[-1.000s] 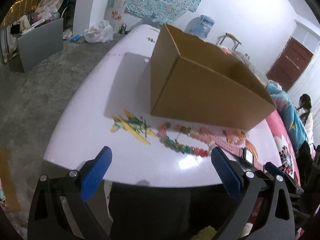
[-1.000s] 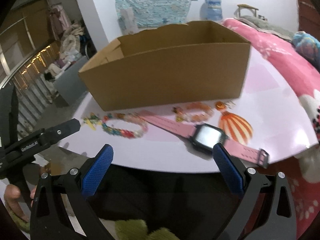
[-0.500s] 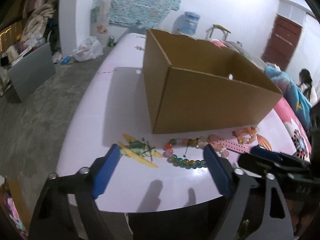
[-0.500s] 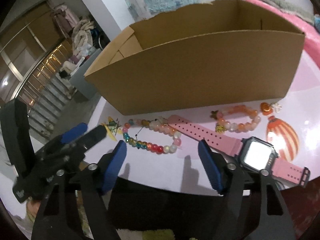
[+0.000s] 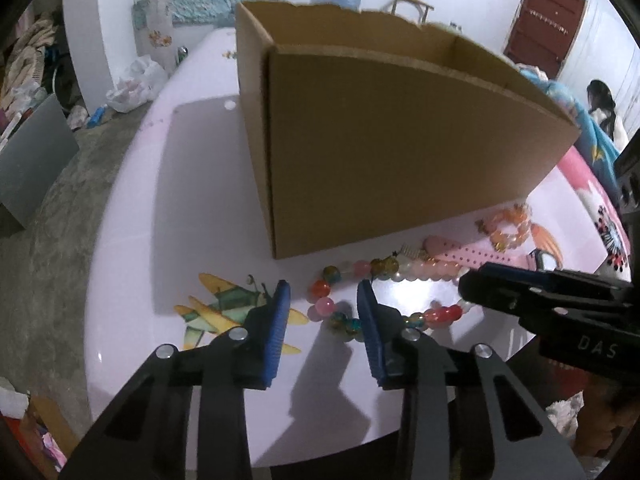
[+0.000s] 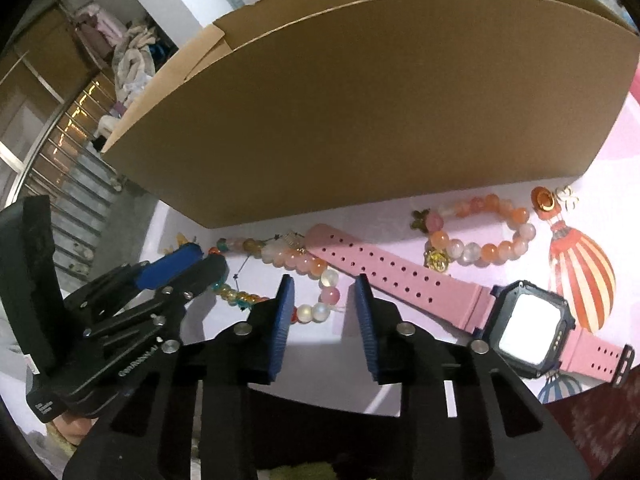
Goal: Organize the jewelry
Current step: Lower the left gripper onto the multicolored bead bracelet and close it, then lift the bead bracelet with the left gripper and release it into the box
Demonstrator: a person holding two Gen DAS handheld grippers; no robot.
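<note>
Pale pink tabletop (image 5: 132, 248) fills both wrist views, printed with a cartoon plane in the lower left of the left view and a striped balloon at the right edge of the right view.

Both grippers straddle one multicoloured bead bracelet (image 5: 360, 276). The left gripper (image 5: 323, 307) has just been narrowing its jaws; beads at the bracelet's near-left curve lie between the blue pads, which do not yet seem to press them. The right gripper (image 6: 325, 295) has also just been narrowing, with the bracelet's pale beads in its gap, again unpinched as far as I can tell.

Risks, as I judge them: round beads could squirt out of a partial pinch, and two grips on one elastic loop could stretch it or drag it into the pink watch (image 6: 524, 330) whose strap touches it. The orange bracelet (image 6: 480, 232) lies beyond, close to the cardboard box (image 5: 392, 140) filling the upper frame.
</note>
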